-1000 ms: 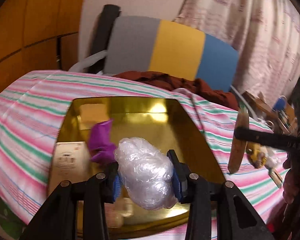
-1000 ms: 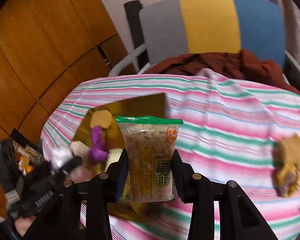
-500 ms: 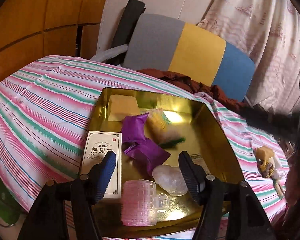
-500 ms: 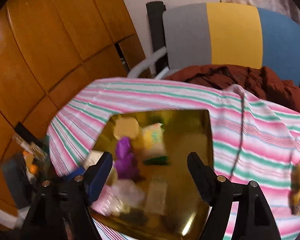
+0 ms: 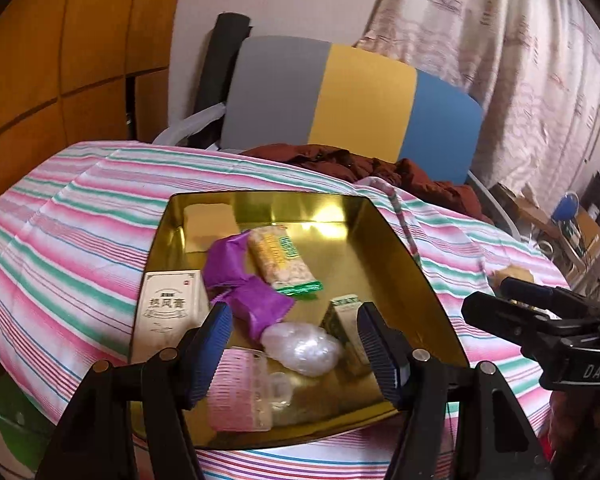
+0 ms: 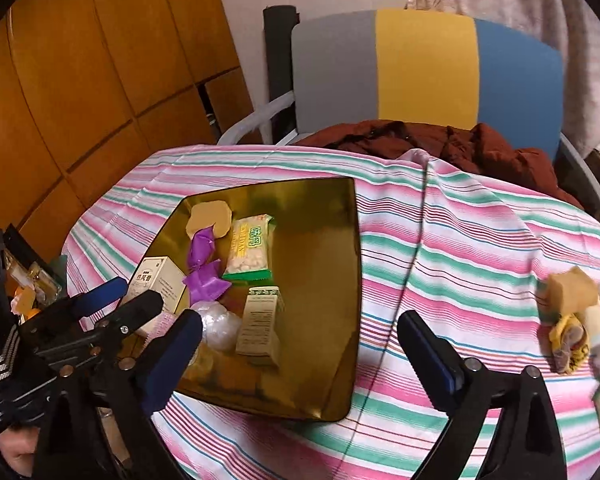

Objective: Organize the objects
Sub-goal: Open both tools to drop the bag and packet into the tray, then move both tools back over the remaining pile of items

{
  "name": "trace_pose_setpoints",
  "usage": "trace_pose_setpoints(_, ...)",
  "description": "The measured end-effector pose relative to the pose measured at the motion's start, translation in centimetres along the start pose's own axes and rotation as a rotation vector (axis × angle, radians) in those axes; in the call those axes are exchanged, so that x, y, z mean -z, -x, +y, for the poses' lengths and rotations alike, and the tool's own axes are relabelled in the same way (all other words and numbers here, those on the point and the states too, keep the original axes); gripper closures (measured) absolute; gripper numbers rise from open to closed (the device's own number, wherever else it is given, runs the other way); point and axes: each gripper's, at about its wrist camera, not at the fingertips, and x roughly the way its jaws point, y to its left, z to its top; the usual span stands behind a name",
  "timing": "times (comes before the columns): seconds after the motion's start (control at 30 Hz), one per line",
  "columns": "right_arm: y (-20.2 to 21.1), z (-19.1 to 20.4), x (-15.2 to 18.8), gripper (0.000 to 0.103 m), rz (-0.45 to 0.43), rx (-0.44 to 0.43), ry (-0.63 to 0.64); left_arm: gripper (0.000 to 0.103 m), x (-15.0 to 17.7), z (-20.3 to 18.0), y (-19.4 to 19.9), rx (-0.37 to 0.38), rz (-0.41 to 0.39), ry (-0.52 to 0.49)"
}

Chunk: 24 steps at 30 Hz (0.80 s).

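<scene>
Both grippers have released: the left gripper [image 5: 294,344] and right gripper [image 6: 300,354] hang empty with fingers spread. The clear plastic bundle [image 5: 306,346], held a second ago, now rests in the gold tray [image 6: 320,360] beside the purple wrappers [image 5: 244,280]; the green-edged snack packet [image 6: 249,249] lies there too. Judged: two placements complete, while a small pile [image 6: 572,320] waits on the striped cloth [image 6: 460,248].

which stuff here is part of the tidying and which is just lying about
Job: gold tray, snack pack, purple wrappers, white box, clear wad, loose pile on the cloth.

Lying about: chair, brown jacket, curtain.
</scene>
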Motion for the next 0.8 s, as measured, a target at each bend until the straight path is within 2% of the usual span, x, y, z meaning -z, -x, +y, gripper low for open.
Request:
trace_pose_setpoints(0.17,0.5,-0.7,0.5,0.004,-0.008,0.033,-0.011,0.038,0.3,-2.0,0.7,0.013,-0.017,-0.069)
trace_pose_setpoints(0.37,0.6,-2.1,1.4,0.002,0.007,0.068,-0.03,0.038,0.5,-4.1,0.5,0.02,-0.001,-0.142)
trace_pose_setpoints(0.8,3.2,-11.1,3.8,0.001,0.02,0.222,-0.19,0.038,1.4,-8.5,-0.1,0.083,0.042,-0.261)
